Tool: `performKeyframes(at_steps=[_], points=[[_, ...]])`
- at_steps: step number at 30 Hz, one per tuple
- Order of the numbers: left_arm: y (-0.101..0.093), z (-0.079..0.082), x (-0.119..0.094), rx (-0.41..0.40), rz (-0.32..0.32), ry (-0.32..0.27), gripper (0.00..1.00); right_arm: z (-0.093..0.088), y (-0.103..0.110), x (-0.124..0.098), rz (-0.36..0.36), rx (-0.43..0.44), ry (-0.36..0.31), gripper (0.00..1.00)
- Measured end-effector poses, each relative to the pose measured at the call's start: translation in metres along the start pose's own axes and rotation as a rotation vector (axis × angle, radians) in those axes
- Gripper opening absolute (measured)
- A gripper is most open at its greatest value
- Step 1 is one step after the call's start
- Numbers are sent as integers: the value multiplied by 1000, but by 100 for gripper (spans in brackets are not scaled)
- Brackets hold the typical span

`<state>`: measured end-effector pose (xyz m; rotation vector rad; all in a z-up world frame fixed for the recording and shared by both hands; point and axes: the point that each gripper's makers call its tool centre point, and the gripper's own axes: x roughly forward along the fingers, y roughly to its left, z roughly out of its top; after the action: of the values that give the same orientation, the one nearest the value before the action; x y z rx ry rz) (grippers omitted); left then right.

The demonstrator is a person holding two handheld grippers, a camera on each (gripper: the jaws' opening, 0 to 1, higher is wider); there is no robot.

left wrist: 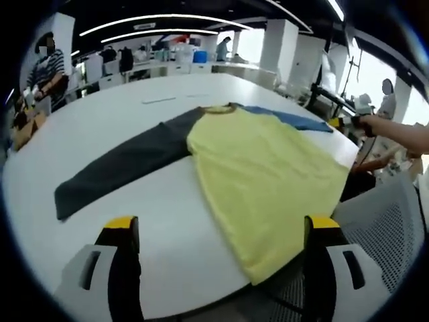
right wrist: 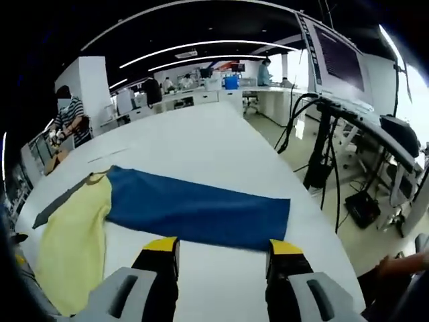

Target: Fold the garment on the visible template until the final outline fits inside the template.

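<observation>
My left gripper (left wrist: 222,231) hangs just above the near edge of the white worktop (left wrist: 134,114), its 2 yellow-tipped jaws spread wide with nothing between them. Ahead of it the shirt (left wrist: 268,168) lies flat on the worktop: a yellow body, a dark grey sleeve (left wrist: 120,164) stretched out toward the left of the left gripper view, and a blue sleeve (left wrist: 288,119) reaching off to the far right. The yellow hem hangs a little over the worktop's near edge, close to the gripper's right jaw.

My right gripper (right wrist: 222,251) is also wide open and holds nothing. It sits just short of the blue sleeve (right wrist: 201,208), which lies flat across the worktop (right wrist: 201,141) right in front of the jaw tips, its cuff end near the worktop's right edge. The yellow body (right wrist: 70,235) lies to the left in the right gripper view.

A person in a striped shirt (right wrist: 67,117) stands beyond the far side of the worktop.
</observation>
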<state>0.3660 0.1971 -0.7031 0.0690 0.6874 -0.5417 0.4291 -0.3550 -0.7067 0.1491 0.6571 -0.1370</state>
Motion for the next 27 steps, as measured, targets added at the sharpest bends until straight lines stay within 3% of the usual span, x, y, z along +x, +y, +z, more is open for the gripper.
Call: performKeyframes(at_steps=[7, 13, 20, 27], points=[[2, 0, 0, -23, 9, 4, 98, 2, -20, 7, -77, -11, 5, 33], [5, 2, 0, -31, 21, -12, 97, -5, -31, 13, -113, 4, 30, 29], [6, 14, -3, -7, 26, -61, 97, -15, -37, 16, -151, -10, 67, 20], [7, 21, -4, 1, 21, -95, 95, -19, -42, 19, -165, 34, 77, 13]])
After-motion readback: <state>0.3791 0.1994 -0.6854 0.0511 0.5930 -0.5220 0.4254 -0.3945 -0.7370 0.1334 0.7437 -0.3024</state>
